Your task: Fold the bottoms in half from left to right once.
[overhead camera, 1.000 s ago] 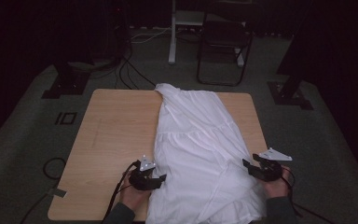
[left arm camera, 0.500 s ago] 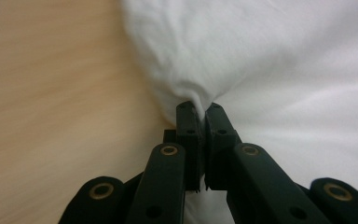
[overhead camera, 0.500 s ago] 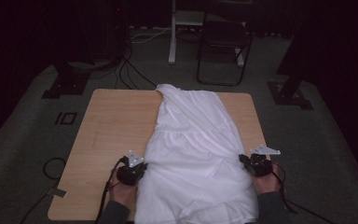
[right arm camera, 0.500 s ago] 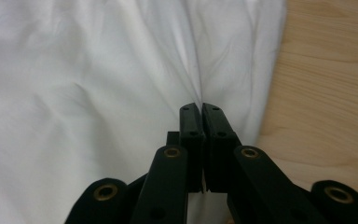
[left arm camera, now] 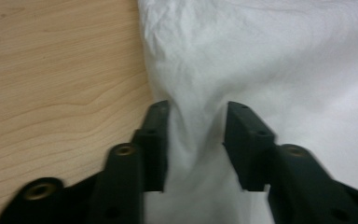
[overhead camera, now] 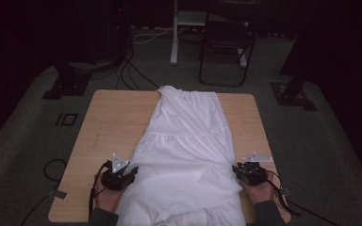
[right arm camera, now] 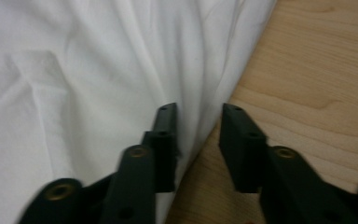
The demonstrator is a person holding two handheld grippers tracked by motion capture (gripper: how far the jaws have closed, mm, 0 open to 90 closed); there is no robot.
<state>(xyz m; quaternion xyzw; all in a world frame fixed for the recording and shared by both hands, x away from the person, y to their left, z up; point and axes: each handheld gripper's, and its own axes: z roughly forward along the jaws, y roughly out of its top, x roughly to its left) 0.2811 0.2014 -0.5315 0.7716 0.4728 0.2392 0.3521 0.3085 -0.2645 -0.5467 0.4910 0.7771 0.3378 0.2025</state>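
Note:
A white garment (overhead camera: 188,150) lies lengthwise down the middle of the wooden table (overhead camera: 113,122), its lower part hanging over the near edge. My left gripper (overhead camera: 131,172) rests at the garment's left edge near the front. In the left gripper view its jaws (left arm camera: 196,121) have just been opening, and a raised fold of the white garment (left arm camera: 261,56) stands between them, unpressed. My right gripper (overhead camera: 238,170) sits at the garment's right edge. Its jaws (right arm camera: 198,121) have just been opening too, with the edge of the white garment (right arm camera: 98,70) lying loose between them.
Bare wood shows on both sides of the garment. A dark folding chair (overhead camera: 226,47) and a white stand (overhead camera: 175,33) are on the floor beyond the table. Cables (overhead camera: 127,70) run across the carpet at the back left and by the table's near corners.
Both hands have shifted left, the left one farther. The garment's lower part moved left with them and now lies flatter. Both pairs of jaws closed on the cloth and have since parted.

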